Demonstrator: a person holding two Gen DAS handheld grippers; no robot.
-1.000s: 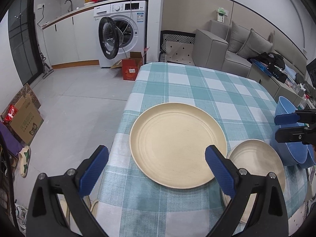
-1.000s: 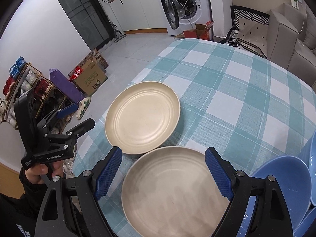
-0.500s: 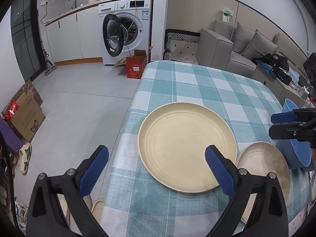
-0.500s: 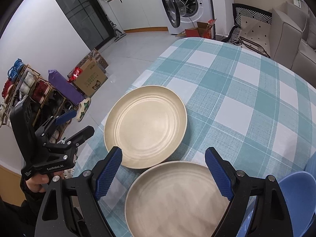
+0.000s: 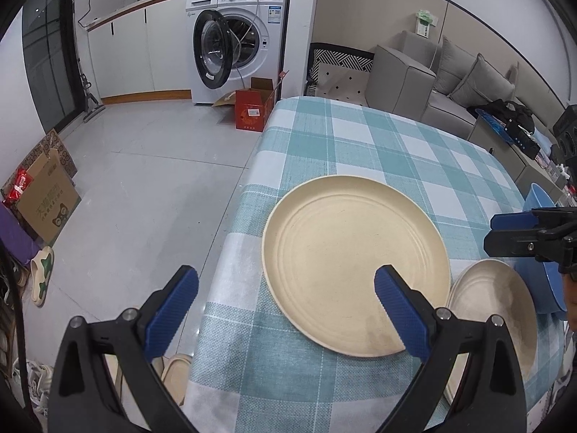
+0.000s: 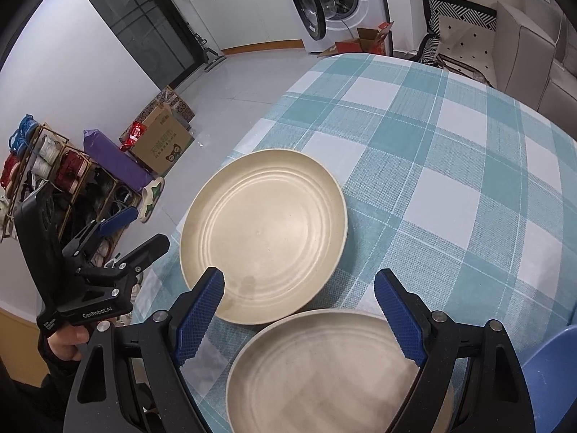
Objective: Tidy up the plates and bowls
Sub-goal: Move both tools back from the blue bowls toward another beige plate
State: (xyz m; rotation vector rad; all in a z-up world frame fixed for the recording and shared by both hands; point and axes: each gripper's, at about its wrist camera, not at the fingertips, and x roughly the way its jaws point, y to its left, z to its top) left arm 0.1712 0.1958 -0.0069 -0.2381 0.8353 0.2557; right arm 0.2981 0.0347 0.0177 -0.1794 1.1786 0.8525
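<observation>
The large cream plate [image 5: 355, 265] lies flat on the tabletop [image 5: 378, 148], which wears a teal and white checked cloth, close to the tabletop's near corner. It serves as the landmark here. Just beside it, toward the camera side in the right wrist view, sits a smaller cream plate [image 6: 324, 371]; their rims nearly meet, though whether they touch cannot be told. Beyond the smaller plate, away from the large one, a blue bowl [image 5: 541, 252] stands at the tabletop's edge, with a second blue rim behind it.

The left tool [image 5: 286, 312] hangs over the large plate's near edge, its blue fingers spread wide apart, one finger [image 5: 400, 310] above the plate's rim, the other out past the tabletop's edge above the floor. Nothing sits between them. The right tool [image 6: 299, 315] hovers with fingers likewise wide apart, straddling the gap where the large plate and the smaller plate meet, gripping neither. A hand [image 6: 66, 342] holds the left tool's handle.

Farther out from the large plate, across the floor, stand a washing machine [image 5: 238, 36] with its door open, a red box [image 5: 254, 108] and a grey sofa [image 5: 443, 83].
</observation>
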